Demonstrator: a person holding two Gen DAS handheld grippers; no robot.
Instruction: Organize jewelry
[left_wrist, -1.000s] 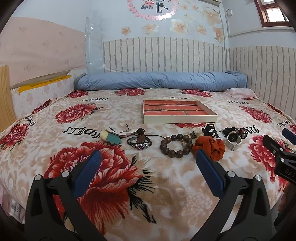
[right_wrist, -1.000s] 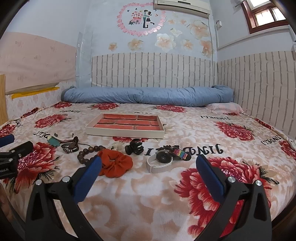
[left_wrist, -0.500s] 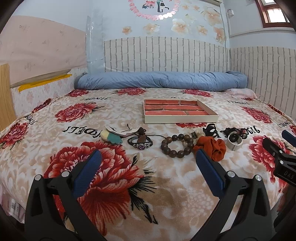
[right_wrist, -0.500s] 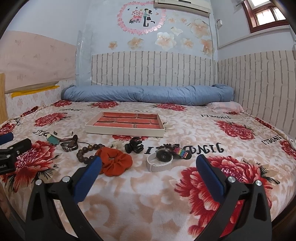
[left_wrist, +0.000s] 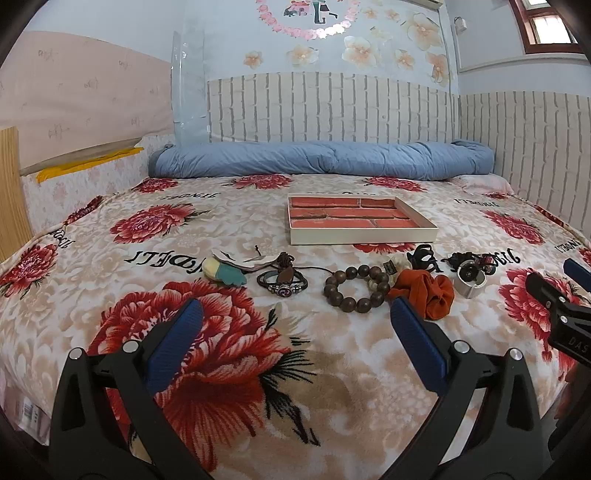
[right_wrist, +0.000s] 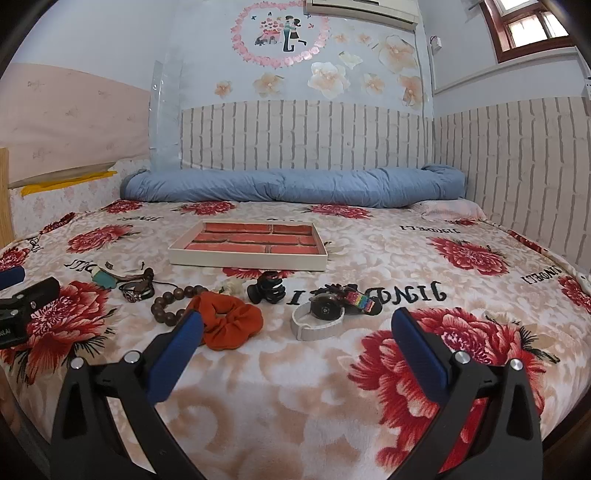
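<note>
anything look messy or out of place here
Nothing is damaged or spilled. The tray sits empty while the jewelry lies loose in a row on the blanket before it: bead bracelet, orange scrunchie, black claw clip.

Left gripper (left_wrist: 295, 325): jaws spread wide, holding nothing.
Right gripper (right_wrist: 297, 326): jaws likewise wide apart, level with the left.

Hardly any change. In the left wrist view, a slight drift toward the right of the frame for the wooden bead bracelet (left_wrist: 356, 288), the dark cord bracelet (left_wrist: 282, 282) and the tray (left_wrist: 364, 236). No shift among these things themselves. In the right wrist view, a small move up and outward toward the left edge for the left gripper (right_wrist: 33, 280).
</note>
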